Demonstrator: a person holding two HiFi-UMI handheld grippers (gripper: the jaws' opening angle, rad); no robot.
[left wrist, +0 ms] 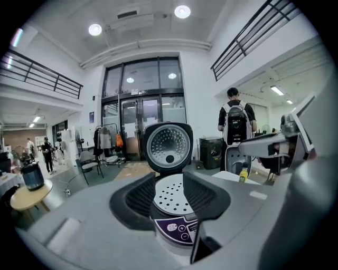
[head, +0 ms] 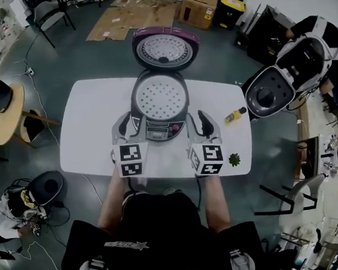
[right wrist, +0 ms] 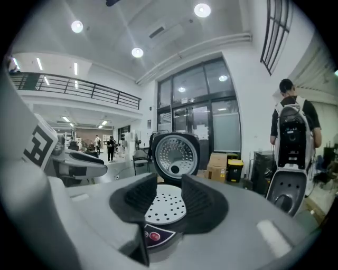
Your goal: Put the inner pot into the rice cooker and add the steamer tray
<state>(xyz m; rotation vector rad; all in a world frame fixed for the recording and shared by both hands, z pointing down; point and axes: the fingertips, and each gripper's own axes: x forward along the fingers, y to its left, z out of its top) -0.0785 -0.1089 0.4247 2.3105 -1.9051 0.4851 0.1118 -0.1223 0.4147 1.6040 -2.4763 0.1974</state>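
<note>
Left gripper (head: 129,126): jaws partly apart, nothing between them, near the front of the rice cooker (head: 160,128) on the white table (head: 84,139). Steamer tray (head: 160,97) sits in the cooker's mouth, lid (head: 165,48) raised. Inner pot hidden beneath the tray; cannot confirm. Right gripper (head: 200,123): jaws likewise partly apart, empty. Yellow bottle (head: 235,116) and a small green object (head: 234,159), too small to identify, lie further right.
</note>
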